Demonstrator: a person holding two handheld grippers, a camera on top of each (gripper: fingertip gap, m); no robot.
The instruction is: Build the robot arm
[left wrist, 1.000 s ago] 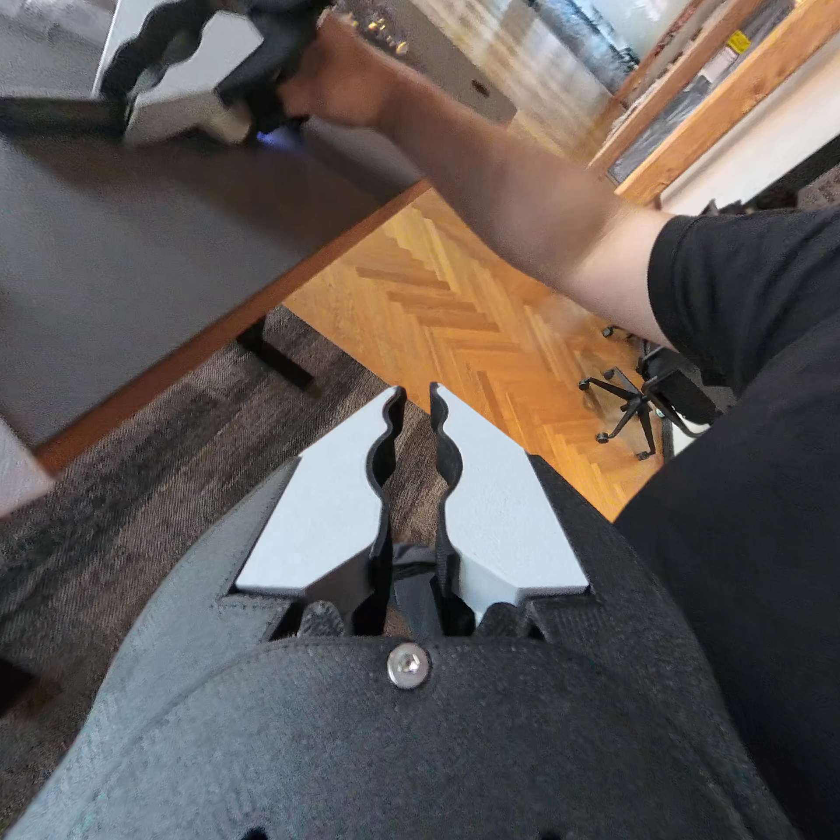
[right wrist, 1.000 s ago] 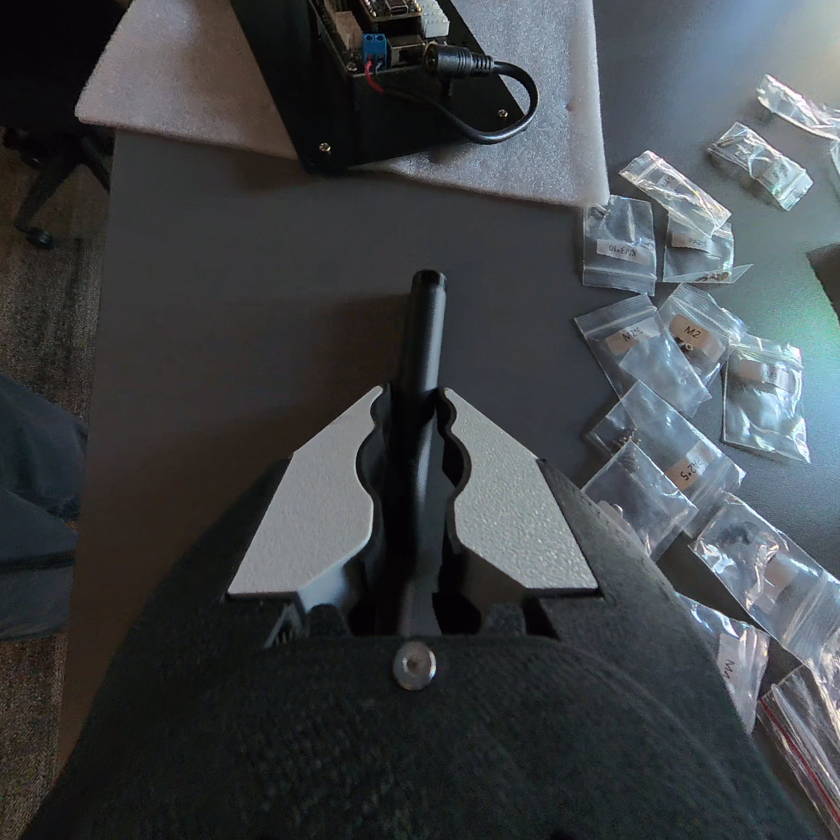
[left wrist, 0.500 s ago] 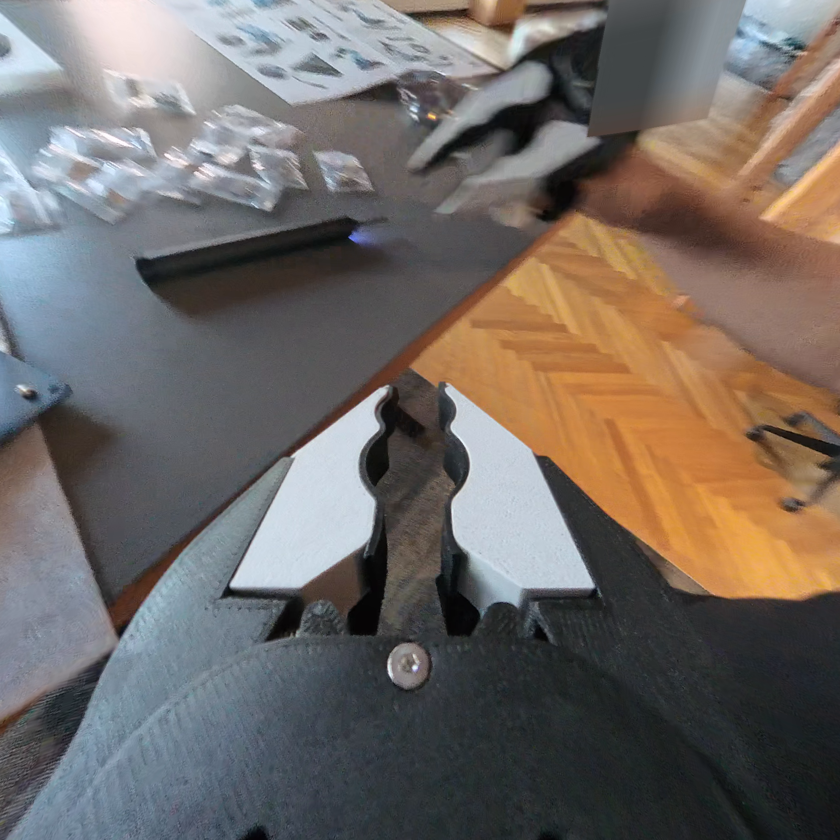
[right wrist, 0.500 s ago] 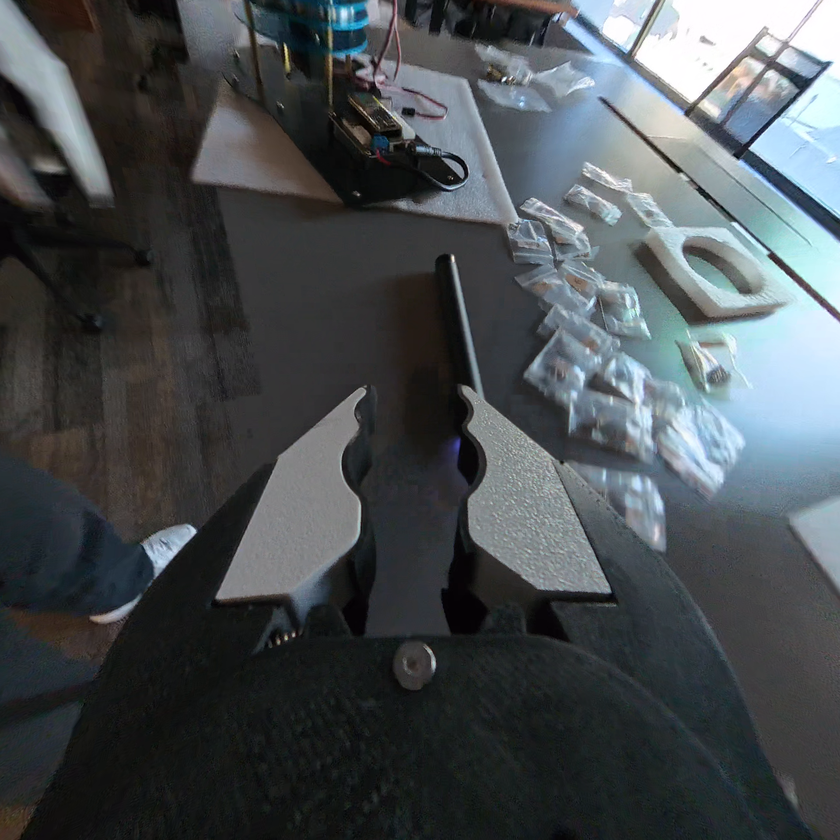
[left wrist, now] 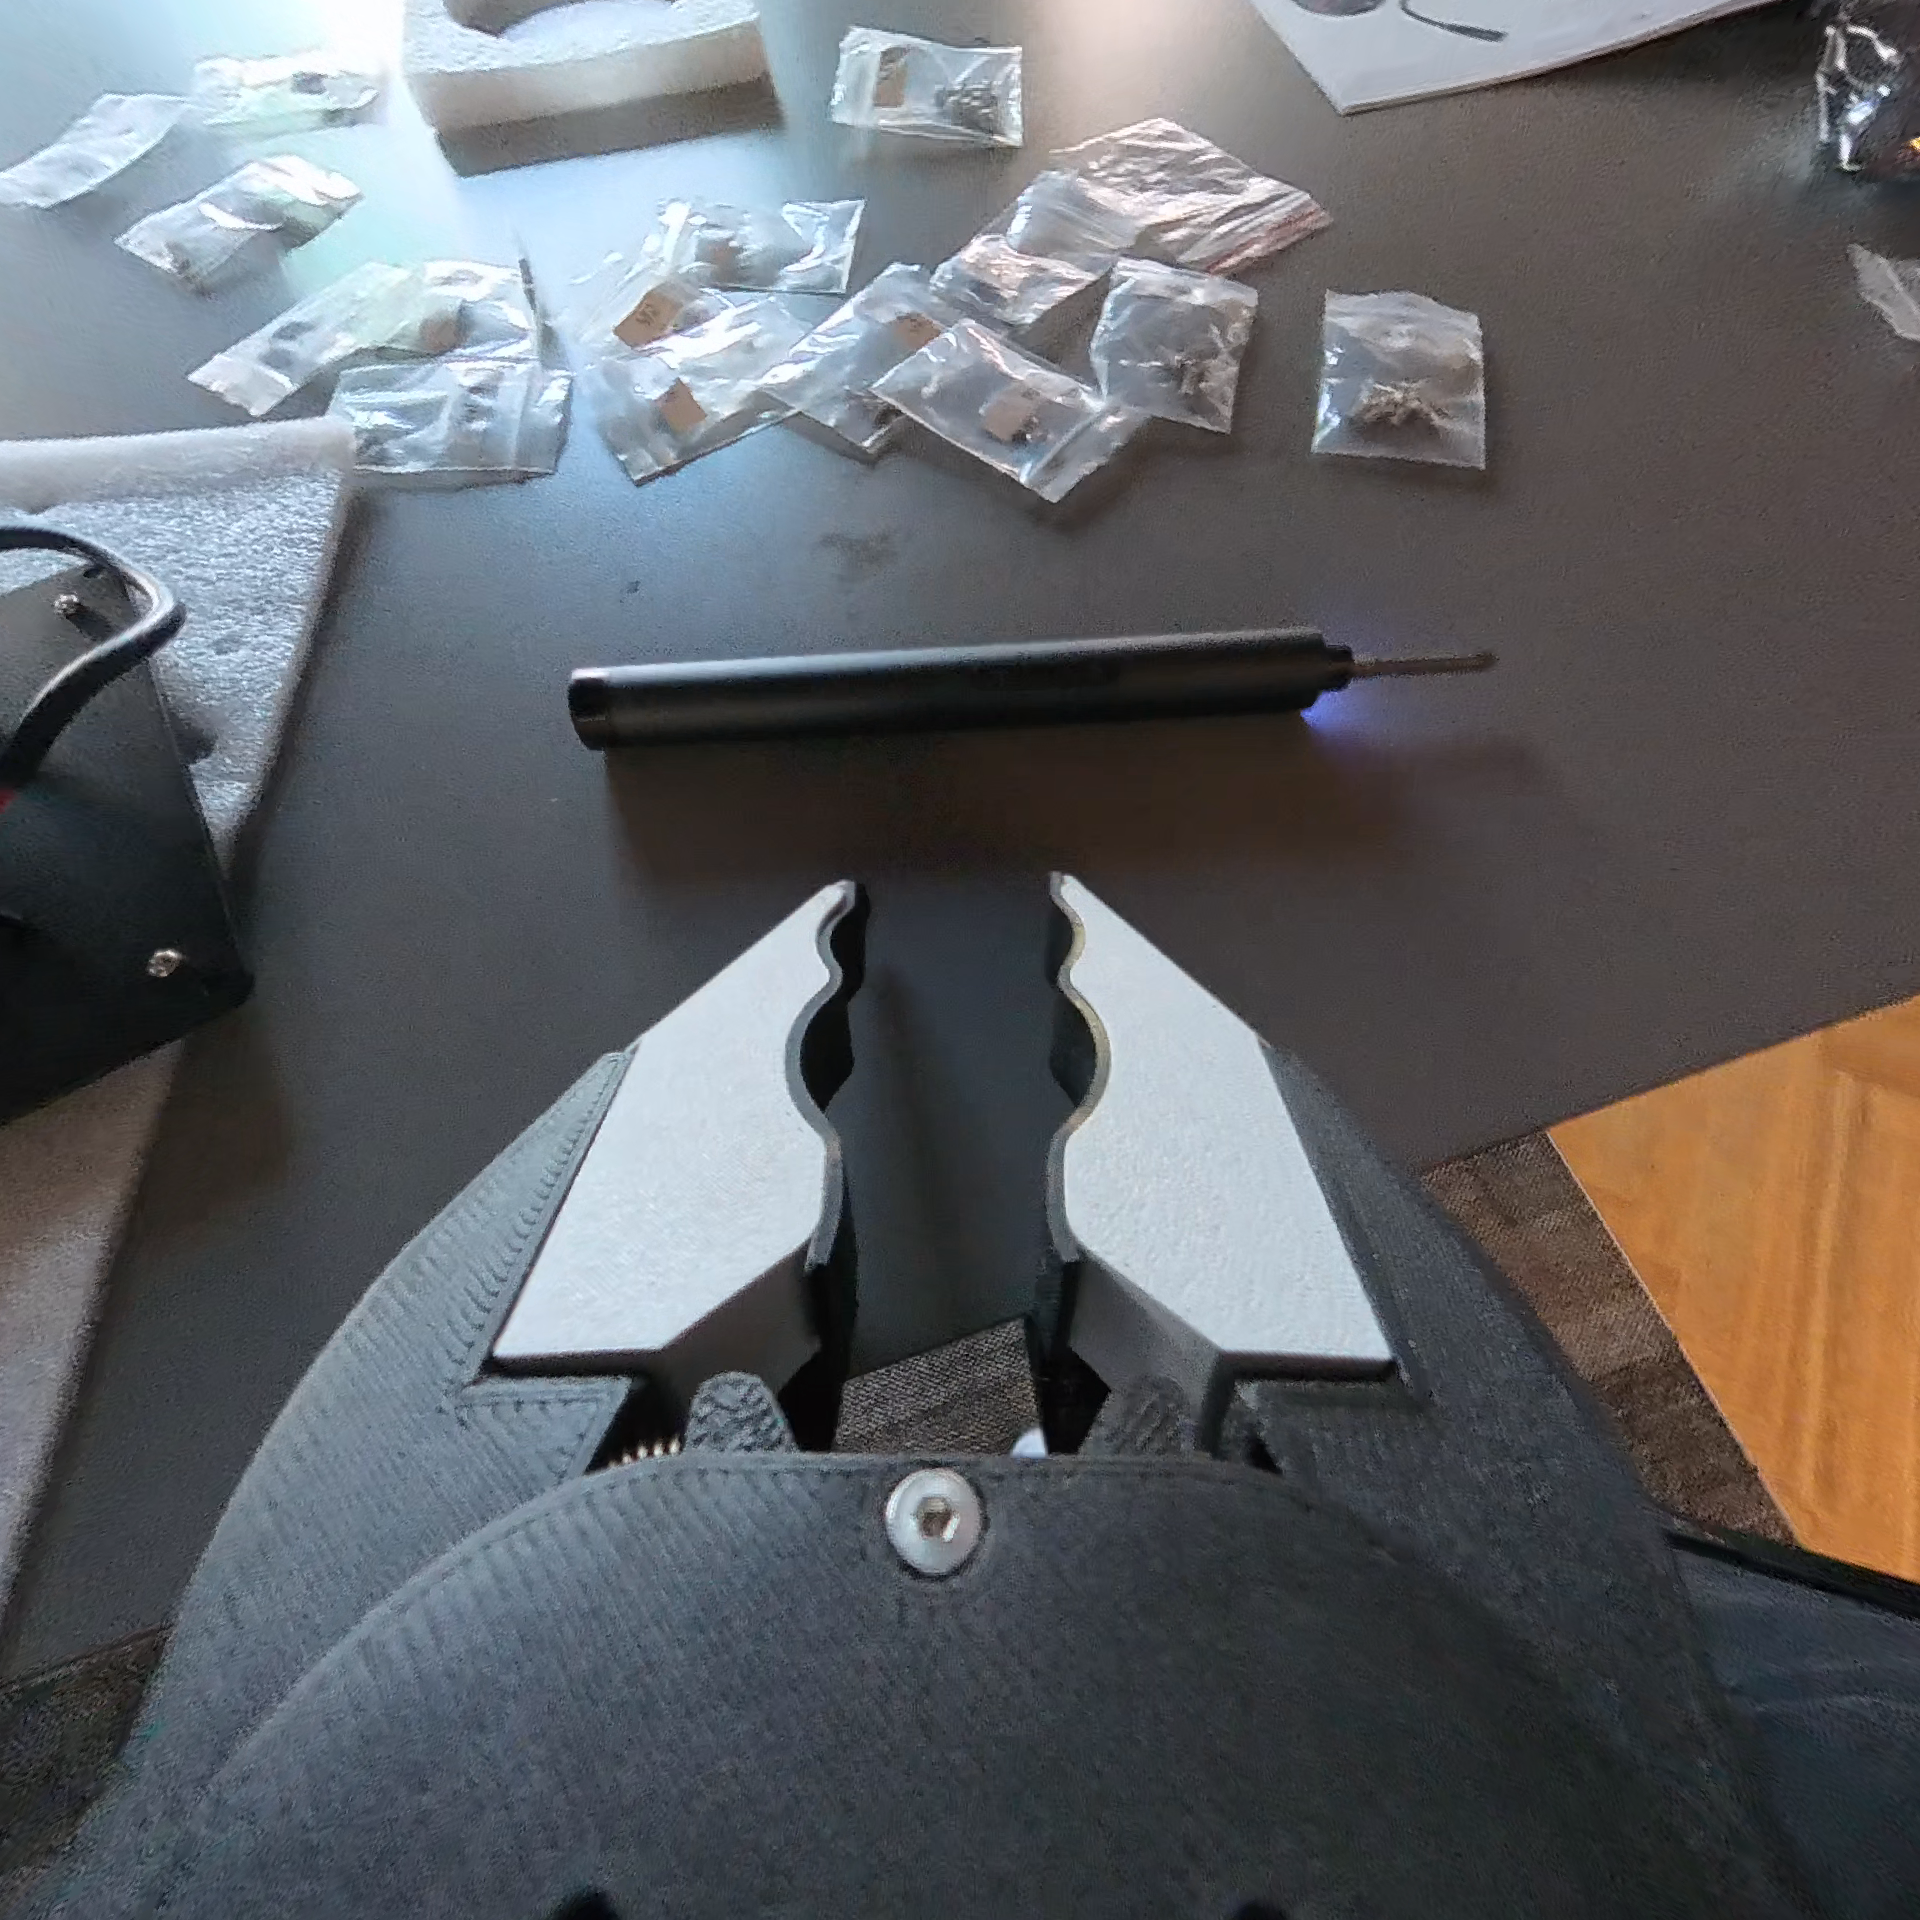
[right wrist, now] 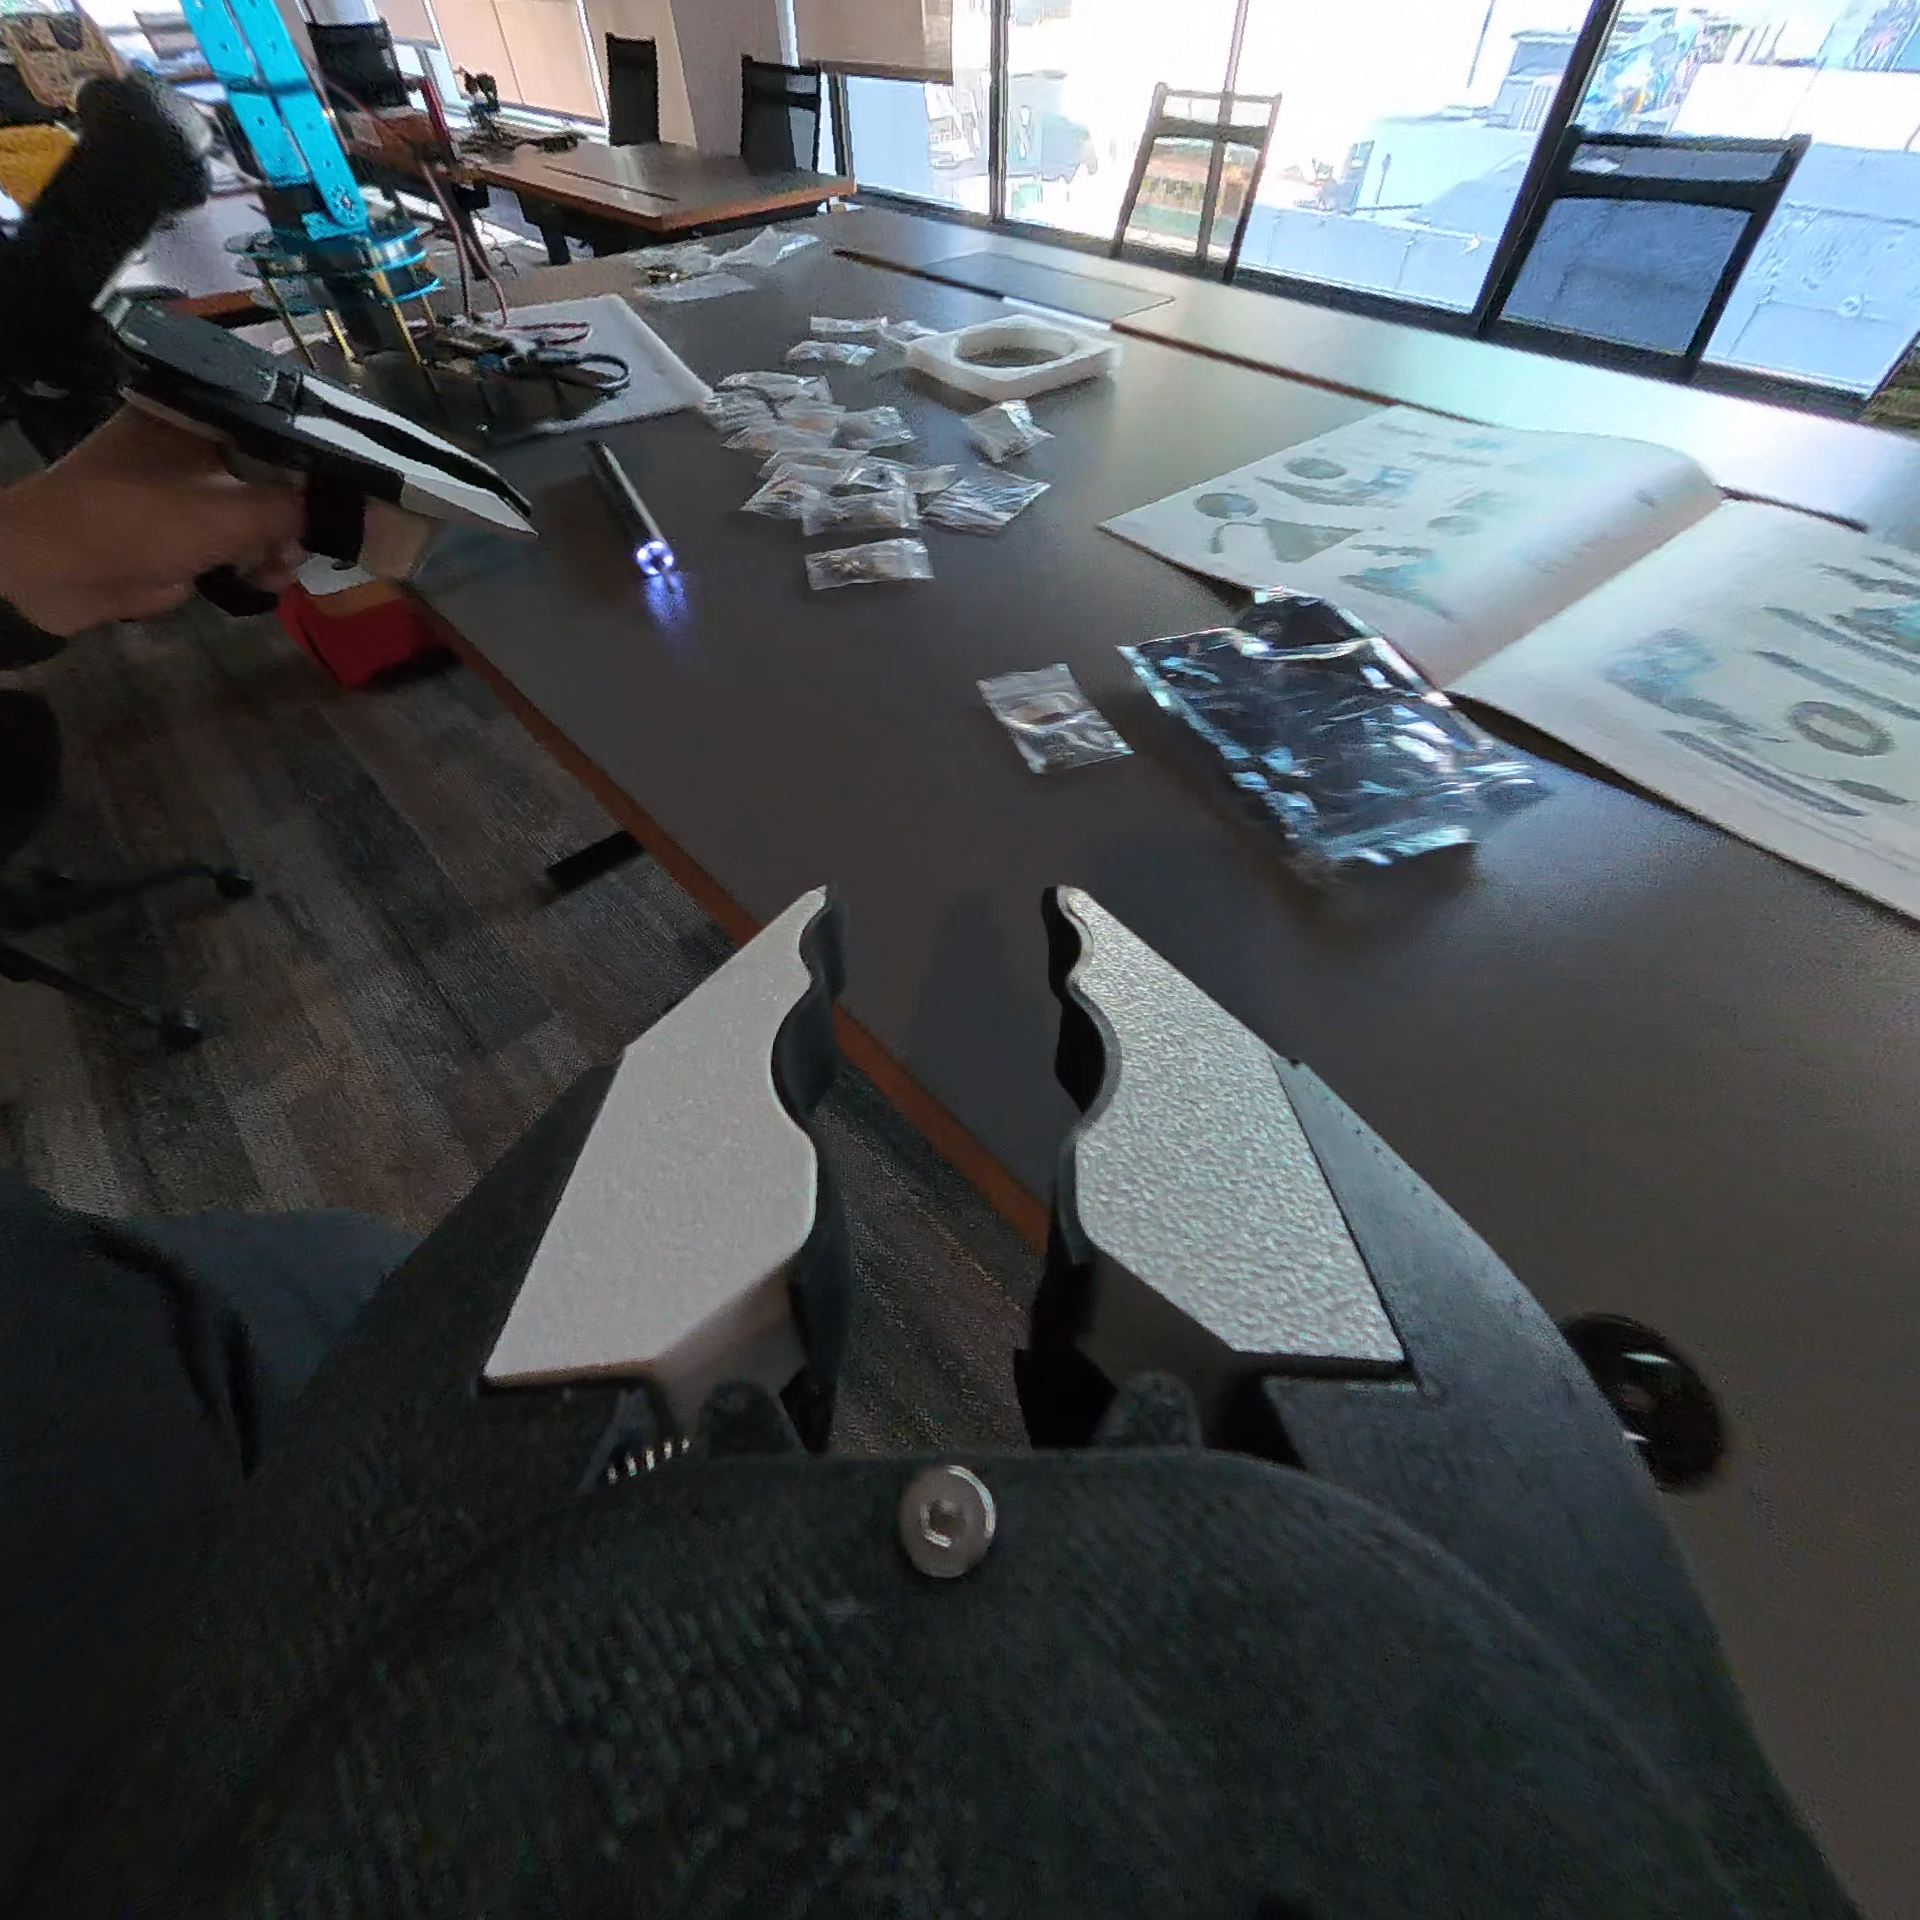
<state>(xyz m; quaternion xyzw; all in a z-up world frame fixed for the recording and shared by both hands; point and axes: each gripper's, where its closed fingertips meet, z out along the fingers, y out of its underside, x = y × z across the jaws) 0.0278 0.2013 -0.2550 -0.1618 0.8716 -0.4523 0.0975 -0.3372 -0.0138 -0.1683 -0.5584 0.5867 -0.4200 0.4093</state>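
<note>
Left gripper [left wrist: 951, 894] (fingers apart) near black electric screwdriver [left wrist: 951, 686].

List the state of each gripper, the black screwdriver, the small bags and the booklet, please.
left gripper: open, empty, just short of the screwdriver
right gripper: open, empty, over the table edge
black screwdriver: lying flat, tip light on
small clear bags: scattered, lying flat
booklet: lying open

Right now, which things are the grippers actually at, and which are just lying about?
At the grippers: left gripper, open, empty, facing the black screwdriver lying flat, untouched; right gripper, open, empty, above the table edge.
Lying about: clear parts bags, foam ring, foil bag, printed booklet, black box on foam sheet.
</note>
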